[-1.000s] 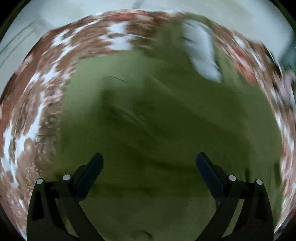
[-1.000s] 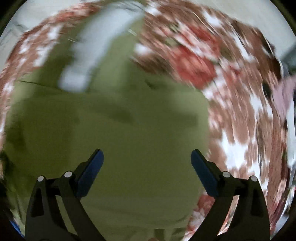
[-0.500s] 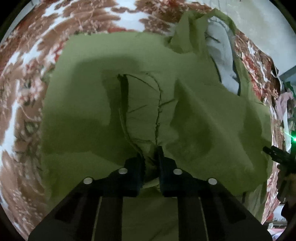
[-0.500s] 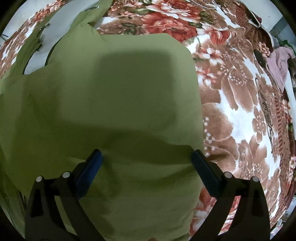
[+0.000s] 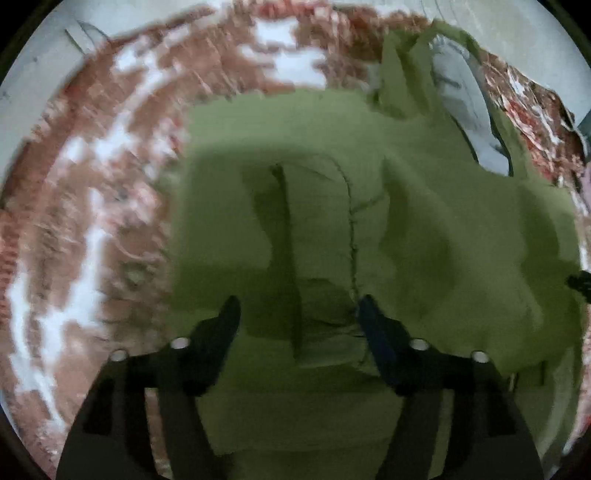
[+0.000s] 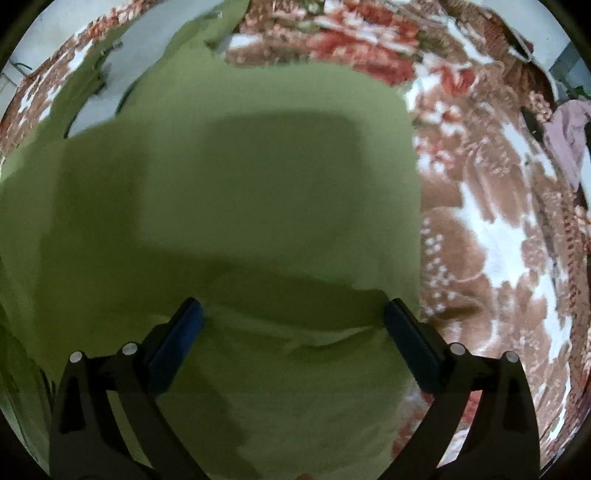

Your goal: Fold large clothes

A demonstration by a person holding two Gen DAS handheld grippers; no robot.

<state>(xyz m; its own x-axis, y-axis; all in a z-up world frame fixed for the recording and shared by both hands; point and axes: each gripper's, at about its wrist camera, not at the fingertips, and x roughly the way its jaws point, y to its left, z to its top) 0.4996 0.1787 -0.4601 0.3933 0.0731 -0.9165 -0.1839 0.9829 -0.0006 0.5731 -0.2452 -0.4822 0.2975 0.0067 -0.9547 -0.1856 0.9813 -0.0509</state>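
My left gripper (image 5: 297, 308): fingers apart, holding nothing | my right gripper (image 6: 293, 310): fingers wide apart | green garment (image 6: 240, 192): lay spread on floral blanket (image 6: 498, 229), under both grippers

domestic setting, most likely a bedroom or living area. indicated by a plush blanket with large red and brown flowers on white (image 6: 491, 236) serving as the work surface, a large olive-green fabric garment with pale grey lining (image 6: 258, 192) spread over it, a crumpled pink cloth (image 6: 567, 136) at the blanket's far edge, and a plain pale wall (image 5: 517, 33) behind.
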